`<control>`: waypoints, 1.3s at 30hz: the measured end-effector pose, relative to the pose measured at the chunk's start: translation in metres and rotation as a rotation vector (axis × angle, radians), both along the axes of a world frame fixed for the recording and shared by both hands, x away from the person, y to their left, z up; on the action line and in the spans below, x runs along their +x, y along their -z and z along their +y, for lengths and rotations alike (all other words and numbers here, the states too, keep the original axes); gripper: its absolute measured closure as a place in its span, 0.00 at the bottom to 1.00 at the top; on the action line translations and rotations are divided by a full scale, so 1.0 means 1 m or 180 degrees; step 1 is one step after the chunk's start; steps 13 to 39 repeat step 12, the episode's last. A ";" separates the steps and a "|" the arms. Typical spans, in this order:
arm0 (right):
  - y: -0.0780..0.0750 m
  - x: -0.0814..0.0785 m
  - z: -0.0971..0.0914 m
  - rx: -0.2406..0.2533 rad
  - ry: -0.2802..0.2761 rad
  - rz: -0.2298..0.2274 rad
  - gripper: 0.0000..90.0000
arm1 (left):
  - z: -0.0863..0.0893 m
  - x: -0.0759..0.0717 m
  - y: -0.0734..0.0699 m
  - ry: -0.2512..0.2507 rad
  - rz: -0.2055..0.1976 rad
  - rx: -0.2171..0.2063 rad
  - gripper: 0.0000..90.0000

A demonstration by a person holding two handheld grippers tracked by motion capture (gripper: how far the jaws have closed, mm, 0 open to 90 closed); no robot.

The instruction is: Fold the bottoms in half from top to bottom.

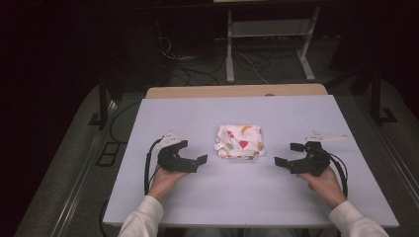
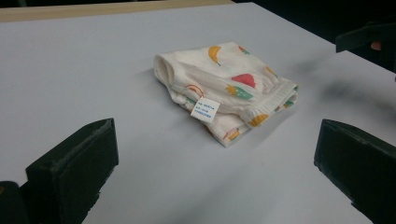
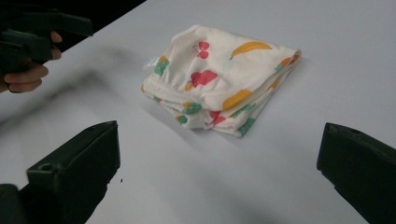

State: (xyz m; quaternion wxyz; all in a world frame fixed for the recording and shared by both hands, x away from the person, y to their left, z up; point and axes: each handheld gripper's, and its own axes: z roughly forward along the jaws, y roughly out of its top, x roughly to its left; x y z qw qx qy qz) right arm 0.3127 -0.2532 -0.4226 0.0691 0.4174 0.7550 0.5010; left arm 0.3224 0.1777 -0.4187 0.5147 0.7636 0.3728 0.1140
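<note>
Reaching for the folded white cotton cloth printed with coloured fruit (image 1: 240, 141), which lies at the middle of the pale grey table (image 1: 247, 197), I hold my left gripper (image 1: 191, 159) and right gripper (image 1: 287, 154) on either side of it, fingers spread wide and empty. I judge it best to approach low and pinch opposite edges, taking the top layers only.
</note>
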 end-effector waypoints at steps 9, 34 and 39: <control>0.007 -0.010 -0.009 -0.0051 0.0034 -0.0003 0.00 | 0.006 -0.016 0.004 -0.0063 -0.0068 0.0016 0.00; 0.010 -0.013 -0.012 -0.0048 0.0033 -0.0007 0.00 | 0.007 -0.018 0.006 -0.0054 -0.0055 0.0019 0.00; 0.010 -0.013 -0.012 -0.0048 0.0033 -0.0007 0.00 | 0.007 -0.018 0.006 -0.0054 -0.0055 0.0019 0.00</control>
